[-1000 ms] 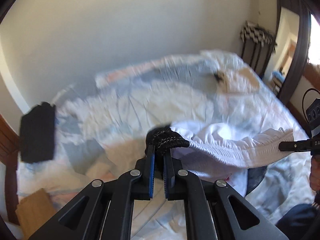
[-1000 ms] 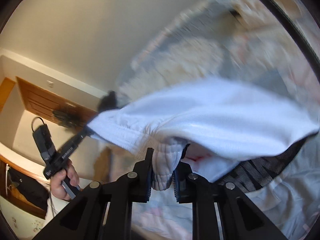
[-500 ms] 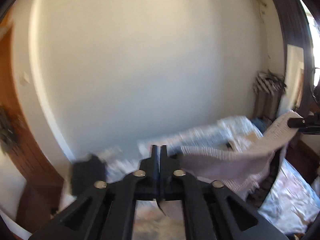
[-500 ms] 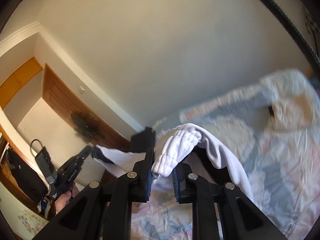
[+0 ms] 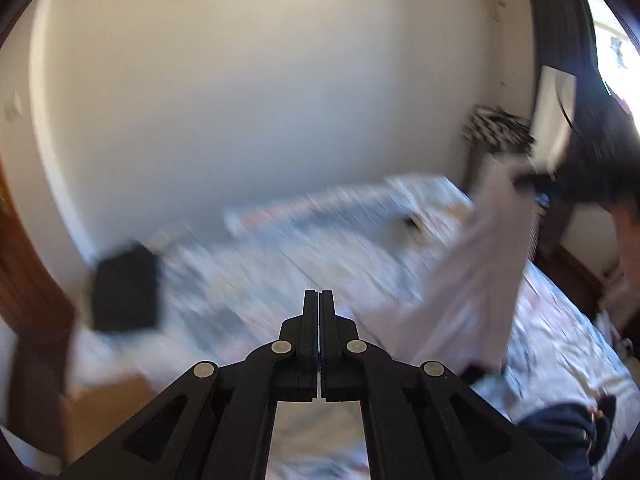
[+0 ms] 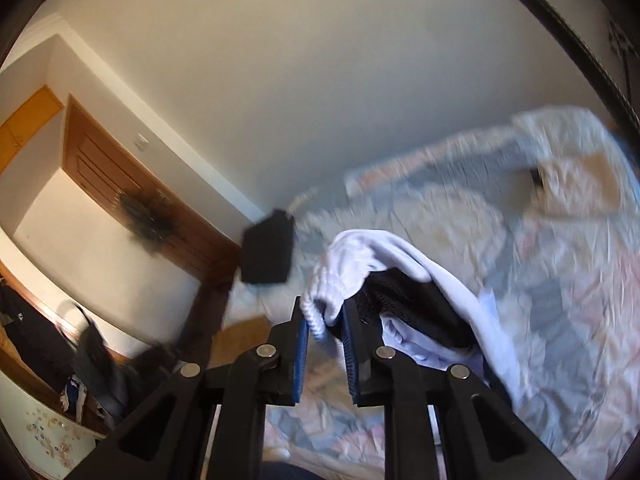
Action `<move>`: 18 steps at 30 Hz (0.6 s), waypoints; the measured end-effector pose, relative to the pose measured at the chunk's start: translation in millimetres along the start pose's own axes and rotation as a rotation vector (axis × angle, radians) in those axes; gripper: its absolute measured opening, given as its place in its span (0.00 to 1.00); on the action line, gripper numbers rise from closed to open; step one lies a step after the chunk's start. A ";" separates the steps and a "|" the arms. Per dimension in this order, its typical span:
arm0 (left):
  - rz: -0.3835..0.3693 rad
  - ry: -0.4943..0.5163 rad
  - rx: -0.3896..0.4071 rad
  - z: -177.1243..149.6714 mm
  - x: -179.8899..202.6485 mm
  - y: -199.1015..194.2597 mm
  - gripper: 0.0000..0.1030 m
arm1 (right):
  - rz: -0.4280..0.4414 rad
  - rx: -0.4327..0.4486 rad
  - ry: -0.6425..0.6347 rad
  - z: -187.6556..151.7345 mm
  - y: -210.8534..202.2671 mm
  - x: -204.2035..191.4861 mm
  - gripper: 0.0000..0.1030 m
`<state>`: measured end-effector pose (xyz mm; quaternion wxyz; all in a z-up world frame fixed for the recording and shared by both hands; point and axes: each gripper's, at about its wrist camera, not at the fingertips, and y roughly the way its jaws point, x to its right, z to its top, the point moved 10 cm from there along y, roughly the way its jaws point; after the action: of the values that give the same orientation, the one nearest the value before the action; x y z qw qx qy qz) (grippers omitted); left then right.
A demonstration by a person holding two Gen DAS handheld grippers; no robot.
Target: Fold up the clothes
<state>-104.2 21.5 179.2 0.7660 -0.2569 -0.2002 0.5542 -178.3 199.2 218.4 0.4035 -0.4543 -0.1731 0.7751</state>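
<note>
A second ago the left claw pinched the white shorts' waistband; now it is closed on nothing above the bed. The right claw still grips the waistband, shorts dangling over the bed, black folded garment beyond.

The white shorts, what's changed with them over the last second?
The left claw let go of the white shorts and is shut empty. The right claw lifted them off the bed; they now hang from it alone. The black folded garment stayed put.
</note>
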 end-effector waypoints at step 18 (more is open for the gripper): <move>-0.155 -0.299 -0.208 -209.3 82.4 139.0 0.80 | -0.144 -0.349 -0.028 -133.7 110.2 127.3 0.50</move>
<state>-58.9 99.3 -69.3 0.7374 -0.2335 -0.3870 0.5020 -150.4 218.0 6.0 0.3707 -0.4931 -0.3423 0.7087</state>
